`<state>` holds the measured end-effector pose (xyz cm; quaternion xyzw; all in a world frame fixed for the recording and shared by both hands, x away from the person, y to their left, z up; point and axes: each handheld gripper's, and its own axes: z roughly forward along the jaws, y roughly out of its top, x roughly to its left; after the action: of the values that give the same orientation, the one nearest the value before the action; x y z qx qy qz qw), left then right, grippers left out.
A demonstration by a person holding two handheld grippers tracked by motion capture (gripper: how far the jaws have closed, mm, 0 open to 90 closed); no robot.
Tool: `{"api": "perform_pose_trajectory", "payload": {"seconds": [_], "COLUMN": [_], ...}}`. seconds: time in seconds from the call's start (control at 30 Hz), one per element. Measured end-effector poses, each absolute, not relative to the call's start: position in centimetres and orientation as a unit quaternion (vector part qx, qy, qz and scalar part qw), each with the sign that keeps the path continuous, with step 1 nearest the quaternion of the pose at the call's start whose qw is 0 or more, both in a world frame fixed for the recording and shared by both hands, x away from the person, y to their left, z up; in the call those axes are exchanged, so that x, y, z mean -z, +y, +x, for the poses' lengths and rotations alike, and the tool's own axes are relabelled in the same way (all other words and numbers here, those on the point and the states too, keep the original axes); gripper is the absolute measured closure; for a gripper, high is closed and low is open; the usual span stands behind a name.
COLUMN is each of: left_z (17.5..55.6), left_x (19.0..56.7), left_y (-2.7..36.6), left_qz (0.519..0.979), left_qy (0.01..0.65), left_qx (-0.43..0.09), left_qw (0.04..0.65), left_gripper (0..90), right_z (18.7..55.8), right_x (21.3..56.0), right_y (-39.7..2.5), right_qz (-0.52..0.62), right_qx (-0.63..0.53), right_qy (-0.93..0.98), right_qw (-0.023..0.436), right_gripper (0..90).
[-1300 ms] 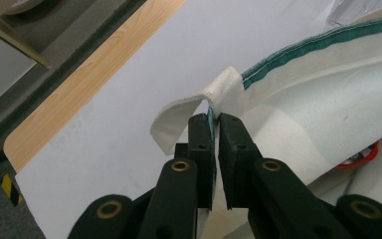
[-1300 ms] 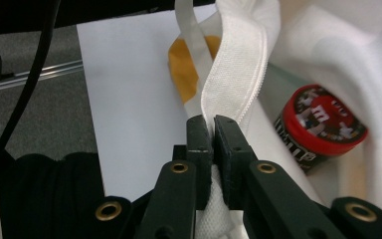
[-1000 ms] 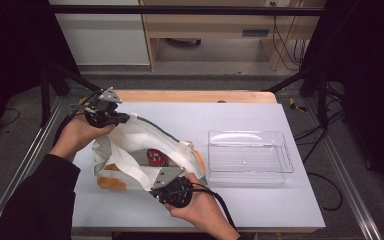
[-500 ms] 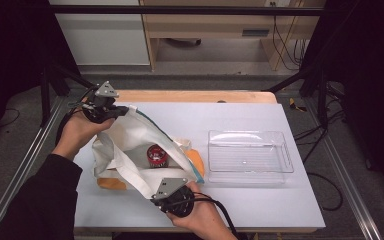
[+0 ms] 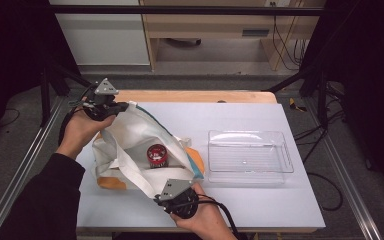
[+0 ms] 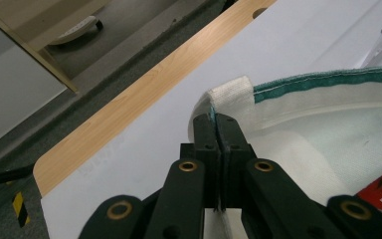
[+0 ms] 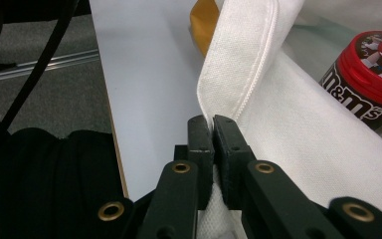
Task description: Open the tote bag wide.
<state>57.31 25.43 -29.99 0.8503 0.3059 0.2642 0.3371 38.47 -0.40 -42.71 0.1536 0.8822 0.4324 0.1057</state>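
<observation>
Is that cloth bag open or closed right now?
Open. The left gripper and right gripper pinch opposite sides of the bag, spreading its mouth so the candy jar inside shows.

**Colours and patterns on the table**

We list a white canvas bag (image 5: 130, 132) with a teal-green rim seam, orange panels low on it; inside, just beyond the right gripper (image 7: 213, 130), a brown tub (image 5: 157, 155) with red lid and white lettering. Both grippers black, brass rivets. Clear tray (image 5: 250, 157); white tabletop (image 5: 240, 120), pale wood edge.
</observation>
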Motion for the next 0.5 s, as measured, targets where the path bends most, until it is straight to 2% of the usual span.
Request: {"api": "perform_pose_trajectory", "payload": {"seconds": [0.27,0.5], "left_z": [57.9,59.5], "left_x": [29.8,31.3], "left_y": [25.0,24.6], "left_qz": [0.844,0.838], "left_qy": [0.315,0.325], "left_qx": [-0.28,-0.284], "left_qw": [0.331,0.333], "left_gripper": [88.7,88.7], "right_z": [38.0,38.3], "right_x": [42.7,44.2], "right_y": [-0.7,-0.4], "right_qz": [0.148,0.155], "right_qx": [-0.434,-0.42], "right_qy": [0.882,0.888], "right_qw": [0.108,0.102], "right_gripper": [87.4,87.5]}}
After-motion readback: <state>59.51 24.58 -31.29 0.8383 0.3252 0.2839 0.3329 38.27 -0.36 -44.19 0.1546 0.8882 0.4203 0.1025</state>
